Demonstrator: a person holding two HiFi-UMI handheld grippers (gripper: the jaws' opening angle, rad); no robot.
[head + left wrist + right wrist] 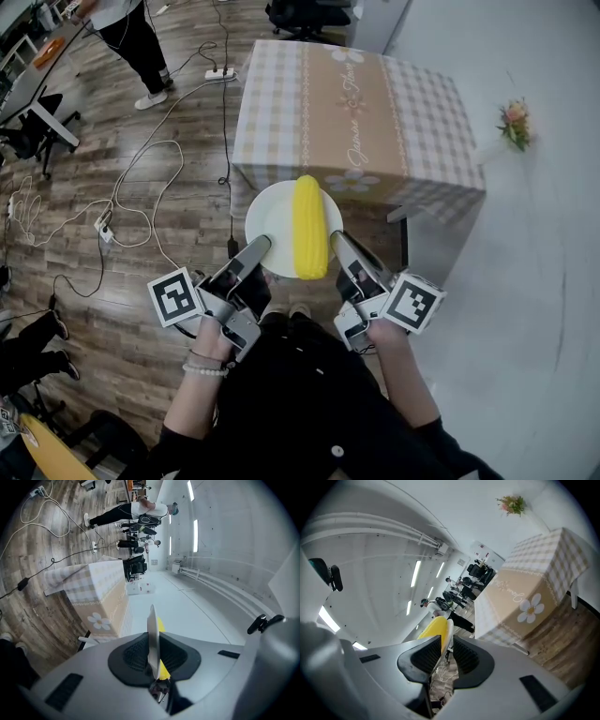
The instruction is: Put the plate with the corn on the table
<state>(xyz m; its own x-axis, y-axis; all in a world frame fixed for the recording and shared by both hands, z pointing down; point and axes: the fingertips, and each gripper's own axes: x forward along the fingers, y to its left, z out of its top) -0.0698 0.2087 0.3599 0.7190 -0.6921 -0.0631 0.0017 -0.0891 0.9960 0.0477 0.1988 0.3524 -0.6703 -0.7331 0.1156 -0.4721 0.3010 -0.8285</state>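
On round white plate (266, 227), yellow corn (309, 229)

wood floor (112, 281) | white cables (141, 178) looped over its left side | power strip (221, 72) near far edge | person (131, 37) standing, far-left corner | flower sprig (515, 123) on white surface, right

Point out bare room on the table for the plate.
The top of the beige checked-cloth table is bare, edge to edge. The white round plate hangs short of it. Crowding is off it: cables on the wooden floor, left.
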